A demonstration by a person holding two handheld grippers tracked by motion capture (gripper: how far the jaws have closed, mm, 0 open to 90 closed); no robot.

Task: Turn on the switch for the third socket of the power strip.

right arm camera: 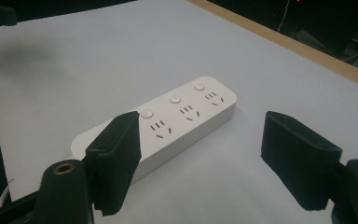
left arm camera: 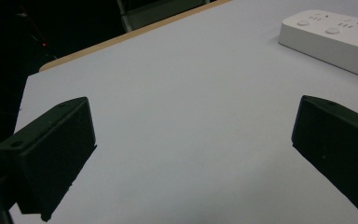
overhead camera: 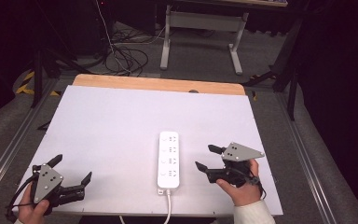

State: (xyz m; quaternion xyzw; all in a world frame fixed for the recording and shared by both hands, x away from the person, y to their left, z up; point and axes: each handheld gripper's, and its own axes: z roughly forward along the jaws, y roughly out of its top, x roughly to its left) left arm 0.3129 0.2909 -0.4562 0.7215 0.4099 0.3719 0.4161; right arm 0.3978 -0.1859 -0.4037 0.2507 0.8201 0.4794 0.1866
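We see a white rectangular plastic power strip with four socket groups lying flat on the white table top, near its front edge, its cord running off toward the person. The left gripper, held at the near left corner well apart from the strip, has its black jaws spread wide over bare table. The right gripper, just beside the strip's right side, also has its jaws spread, gripping nothing.
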